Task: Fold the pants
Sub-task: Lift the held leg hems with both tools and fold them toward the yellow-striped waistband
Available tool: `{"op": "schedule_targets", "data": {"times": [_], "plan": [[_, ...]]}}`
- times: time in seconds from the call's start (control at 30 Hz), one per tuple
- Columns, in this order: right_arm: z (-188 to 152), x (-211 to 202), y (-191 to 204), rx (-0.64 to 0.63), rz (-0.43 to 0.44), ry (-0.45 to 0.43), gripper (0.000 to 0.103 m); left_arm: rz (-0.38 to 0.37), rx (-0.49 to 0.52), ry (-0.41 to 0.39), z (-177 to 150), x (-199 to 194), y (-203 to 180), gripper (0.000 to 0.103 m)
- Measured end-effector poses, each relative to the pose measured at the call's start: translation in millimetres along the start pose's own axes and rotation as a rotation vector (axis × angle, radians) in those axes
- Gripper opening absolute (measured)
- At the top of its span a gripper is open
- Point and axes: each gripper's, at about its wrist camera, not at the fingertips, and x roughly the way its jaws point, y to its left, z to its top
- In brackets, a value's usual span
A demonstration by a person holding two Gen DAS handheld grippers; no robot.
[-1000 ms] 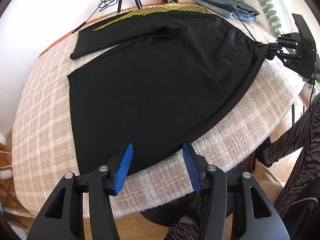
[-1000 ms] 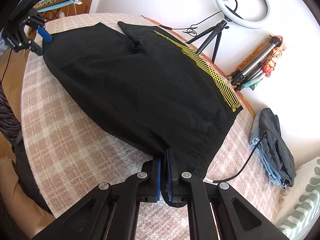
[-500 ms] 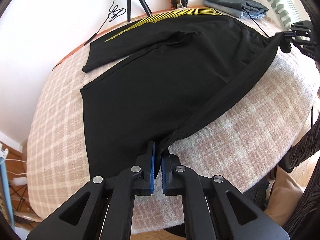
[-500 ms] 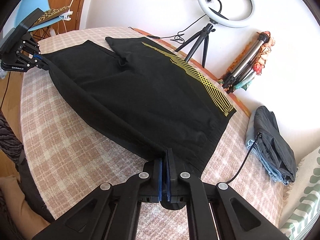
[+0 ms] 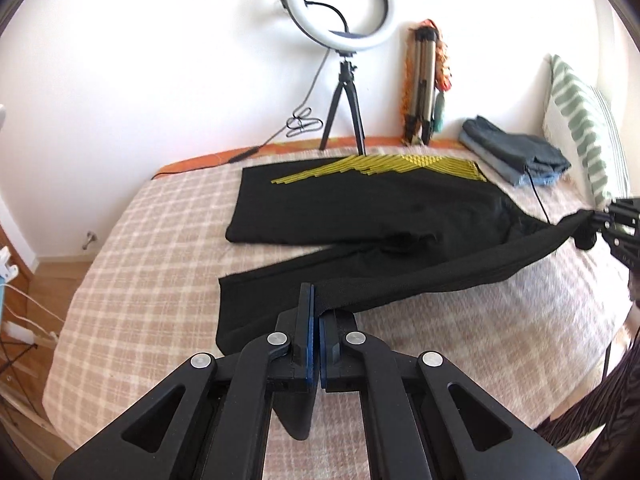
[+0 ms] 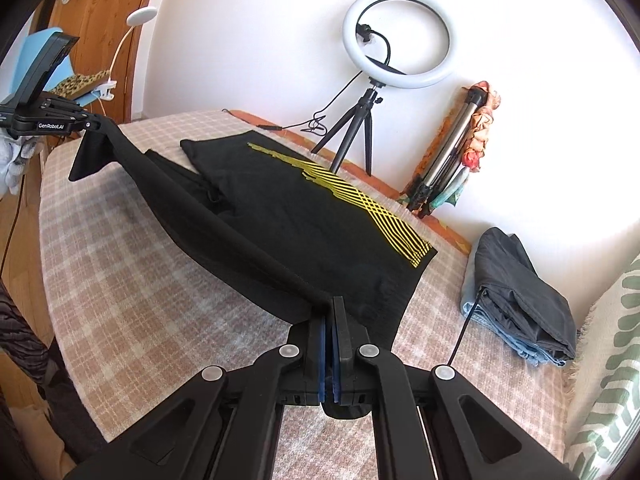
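Black pants [image 5: 360,216] with yellow stripes [image 6: 372,204] lie on a checked cloth over the table [image 5: 152,264]. My left gripper [image 5: 314,304] is shut on the near leg's hem end and holds it above the table. My right gripper [image 6: 330,312] is shut on the waist end of the same edge; it also shows at the right of the left wrist view [image 5: 600,224]. The lifted edge hangs taut between the two grippers. The left gripper also shows at the far left of the right wrist view [image 6: 90,124].
A ring light on a tripod [image 5: 344,40] and a folded tripod [image 5: 424,80] stand at the back edge by the wall. A stack of folded clothes [image 6: 520,296] with a black cable lies at the right. A patterned cushion [image 5: 584,128] is beyond it.
My left gripper closed on the near leg's edge, and both grippers have lifted that edge off the table and carried it toward the far leg.
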Motion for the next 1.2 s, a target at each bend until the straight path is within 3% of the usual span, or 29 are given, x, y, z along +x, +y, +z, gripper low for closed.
{"op": "schedule_targets", "data": {"times": [0.27, 0.47, 0.57, 0.67, 0.87, 1.03, 1.2], "plan": [[33, 10, -21, 0.063, -0.002, -0.043, 0.000, 0.060, -0.191, -0.139, 47, 14, 10, 0.000], [67, 32, -44, 0.083, 0.006, -0.051, 0.000, 0.100, -0.457, -0.250, 69, 30, 25, 0.000], [82, 48, -53, 0.065, 0.001, -0.040, 0.000, 0.108, -0.510, -0.267, 80, 44, 27, 0.000], [93, 66, -67, 0.082, 0.004, -0.020, 0.000, 0.115, -0.462, -0.249, 93, 63, 23, 0.000], [104, 112, -104, 0.153, 0.018, 0.015, 0.000, 0.143, -0.263, -0.167, 120, 105, 20, 0.000], [108, 168, -119, 0.168, 0.025, 0.088, 0.000, 0.166, -0.123, -0.070, 136, 155, 22, 0.000], [105, 222, -134, 0.192, 0.044, 0.172, 0.000, 0.169, -0.046, 0.021, 146, 208, 25, 0.000]]}}
